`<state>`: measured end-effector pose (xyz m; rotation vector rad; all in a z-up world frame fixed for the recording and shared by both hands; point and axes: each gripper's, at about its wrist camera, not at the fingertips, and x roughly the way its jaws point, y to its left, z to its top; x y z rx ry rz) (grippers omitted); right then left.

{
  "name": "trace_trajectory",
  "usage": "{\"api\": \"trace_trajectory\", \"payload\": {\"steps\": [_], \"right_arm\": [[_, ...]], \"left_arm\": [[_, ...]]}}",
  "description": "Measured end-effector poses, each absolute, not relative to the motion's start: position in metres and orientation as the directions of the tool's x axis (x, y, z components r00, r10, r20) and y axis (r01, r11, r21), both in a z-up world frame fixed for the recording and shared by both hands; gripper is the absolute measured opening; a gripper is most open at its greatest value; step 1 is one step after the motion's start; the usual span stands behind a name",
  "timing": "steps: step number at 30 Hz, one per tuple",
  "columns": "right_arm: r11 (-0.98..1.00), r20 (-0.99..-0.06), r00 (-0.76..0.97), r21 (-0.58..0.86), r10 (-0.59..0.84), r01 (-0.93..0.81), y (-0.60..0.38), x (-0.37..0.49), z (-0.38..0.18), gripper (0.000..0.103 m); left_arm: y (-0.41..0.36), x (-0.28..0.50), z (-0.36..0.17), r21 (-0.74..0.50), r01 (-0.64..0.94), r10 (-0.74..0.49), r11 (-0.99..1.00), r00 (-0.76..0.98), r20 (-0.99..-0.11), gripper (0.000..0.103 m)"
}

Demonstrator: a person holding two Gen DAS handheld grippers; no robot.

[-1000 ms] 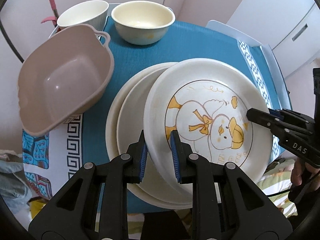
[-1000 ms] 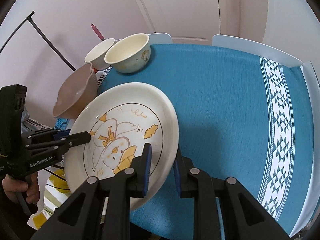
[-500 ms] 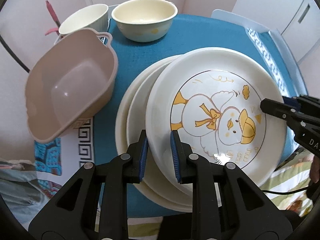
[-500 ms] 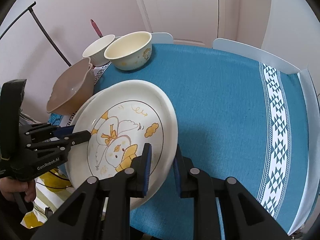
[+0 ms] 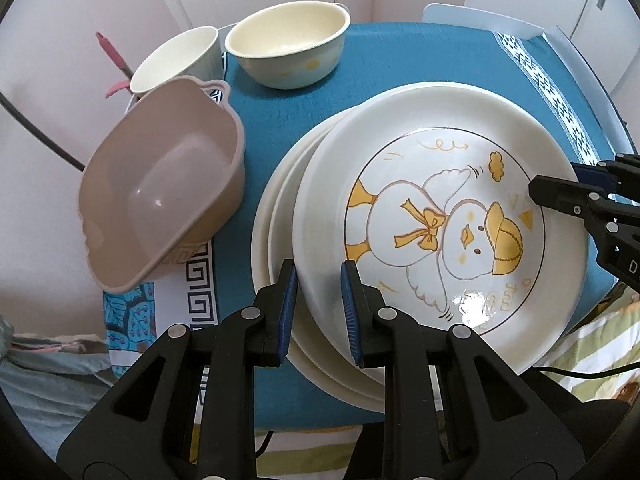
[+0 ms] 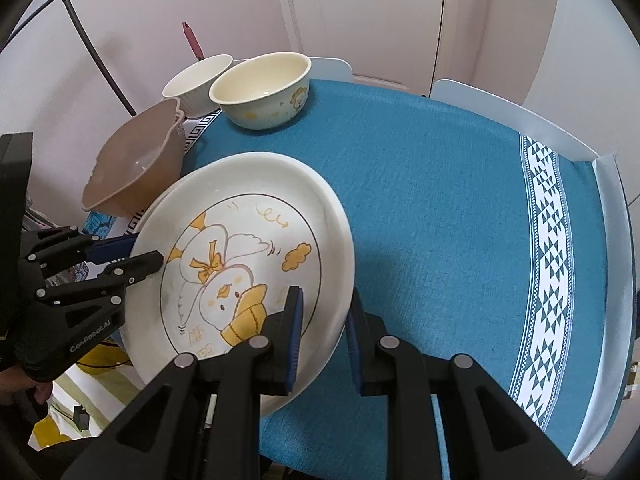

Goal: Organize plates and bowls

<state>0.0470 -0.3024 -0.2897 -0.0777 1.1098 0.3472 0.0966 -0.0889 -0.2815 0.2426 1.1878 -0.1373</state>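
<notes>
Fingers [image 5: 289, 300] of both grippers pinch duck plate [image 5: 440, 220] rims, lifted above stack [image 5: 276, 216]; next: lower squarely, then release.

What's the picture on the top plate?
A yellow-and-white cartoon duck with a bow on the top plate, clearest in the left wrist view.

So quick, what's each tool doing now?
Left tool: shut on the duck plate rim.
Right tool: shut on the same plate's opposite rim.

Readable marks on gripper and plate

"GenRobot.AI" in pale letters along the left gripper [image 6: 132, 254], left of the duck plate [image 6: 240, 264]; yellow lettering under the duck, too blurred to read.
</notes>
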Motion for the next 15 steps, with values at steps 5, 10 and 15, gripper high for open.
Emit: {"api": "trace_trajectory", "payload": {"steps": [5,10,15], "right_arm": [[0.952,-0.896,0.402,0.066,0.188,-0.298,-0.2958,0.0465,-0.2888,0.019],[0.959,-0.900,0.403,0.051,0.165,-0.279,-0.2942,0.0472,-0.2883,0.019],[0.964,-0.904,0.406,0.027,0.137,-0.265,-0.2921,0.0472,-0.2886,0.019]], "left_arm": [[-0.0889,0.0950,-0.2810,0.138,0.248,0.037,0.959,0.372,-0.928,0.019],[-0.0886,0.0908,-0.2800,0.162,0.263,0.054,0.951,0.374,-0.926,0.019],[-0.0895,0.0887,-0.2802,0.176,0.273,0.063,0.946,0.378,-0.924,0.019]]}}
